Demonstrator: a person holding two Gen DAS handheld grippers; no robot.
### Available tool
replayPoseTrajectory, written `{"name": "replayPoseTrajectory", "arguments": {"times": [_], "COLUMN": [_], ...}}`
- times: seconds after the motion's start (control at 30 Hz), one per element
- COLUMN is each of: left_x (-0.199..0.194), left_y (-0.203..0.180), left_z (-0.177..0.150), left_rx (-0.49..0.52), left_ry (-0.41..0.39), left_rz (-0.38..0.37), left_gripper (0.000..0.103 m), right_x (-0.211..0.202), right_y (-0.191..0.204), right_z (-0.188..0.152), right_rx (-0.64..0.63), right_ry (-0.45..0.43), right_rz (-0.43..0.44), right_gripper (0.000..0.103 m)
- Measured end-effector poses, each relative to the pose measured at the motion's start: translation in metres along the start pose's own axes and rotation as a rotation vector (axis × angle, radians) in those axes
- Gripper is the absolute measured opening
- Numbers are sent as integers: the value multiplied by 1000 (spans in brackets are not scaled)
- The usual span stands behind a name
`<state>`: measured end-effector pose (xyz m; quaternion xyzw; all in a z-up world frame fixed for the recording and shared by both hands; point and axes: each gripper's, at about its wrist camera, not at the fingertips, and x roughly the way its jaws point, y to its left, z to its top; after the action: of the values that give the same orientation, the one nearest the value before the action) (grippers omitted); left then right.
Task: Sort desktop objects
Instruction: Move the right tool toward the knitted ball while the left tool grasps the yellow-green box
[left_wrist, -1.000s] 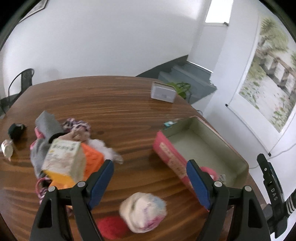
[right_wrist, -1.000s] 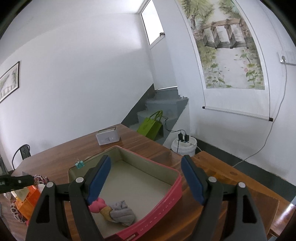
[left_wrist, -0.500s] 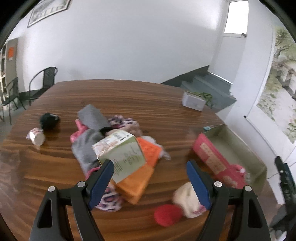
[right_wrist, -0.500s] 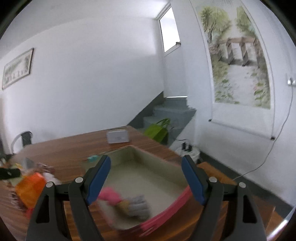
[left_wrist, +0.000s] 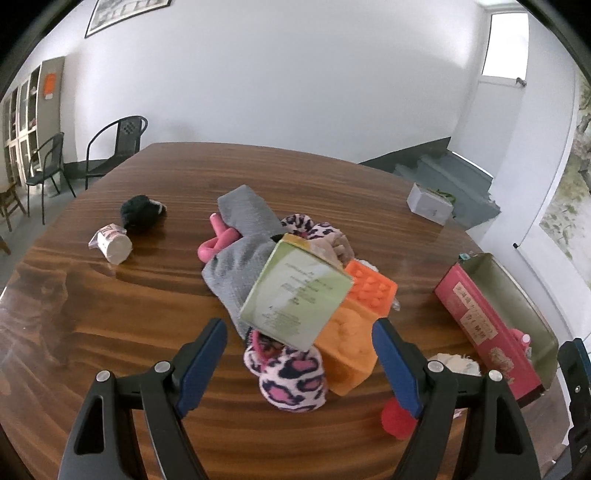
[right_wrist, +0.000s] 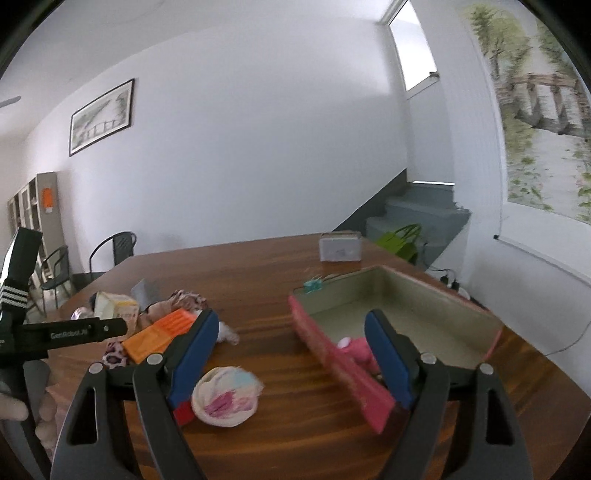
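While my left gripper (left_wrist: 299, 354) hangs wide and empty over the pile, the leopard-print sock roll (left_wrist: 290, 376) lies just beneath it on the table (left_wrist: 110, 306), touching the orange block (left_wrist: 354, 332) w/ a green carton (left_wrist: 295, 295) leaning above. It looks soft, light, squashy (easy to pinch), so I'd grab across its middle. My right gripper (right_wrist: 288, 354), jaws opening, nothing between them, sits near the pink box (right_wrist: 332, 354).

Wooden table (left_wrist: 155, 302). Black chairs (left_wrist: 114, 147) at the far left by a shelf unit (right_wrist: 35, 210). Framed picture (right_wrist: 101, 116) on the white wall; landscape scroll (right_wrist: 535, 110) on the right wall. Grey stairs (right_wrist: 417, 214) behind, green bag (right_wrist: 400, 242) at their foot (power strip nearby, small).
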<state>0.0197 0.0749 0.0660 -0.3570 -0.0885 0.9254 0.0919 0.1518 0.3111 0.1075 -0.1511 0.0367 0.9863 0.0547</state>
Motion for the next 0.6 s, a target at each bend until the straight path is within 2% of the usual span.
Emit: {"name": "replayPoseTrajectory", "arguments": {"times": [0.6], "left_x": [1], "left_y": [14], "left_z": [0], "left_rx": [-24], "left_ry": [16], "left_rz": [7], "left_gripper": [82], "right_x": [24], "right_y": [5], "right_z": [-10], "right_rx": [6], "right_ry": [104], "right_rz": [81], "right_gripper": [84]}}
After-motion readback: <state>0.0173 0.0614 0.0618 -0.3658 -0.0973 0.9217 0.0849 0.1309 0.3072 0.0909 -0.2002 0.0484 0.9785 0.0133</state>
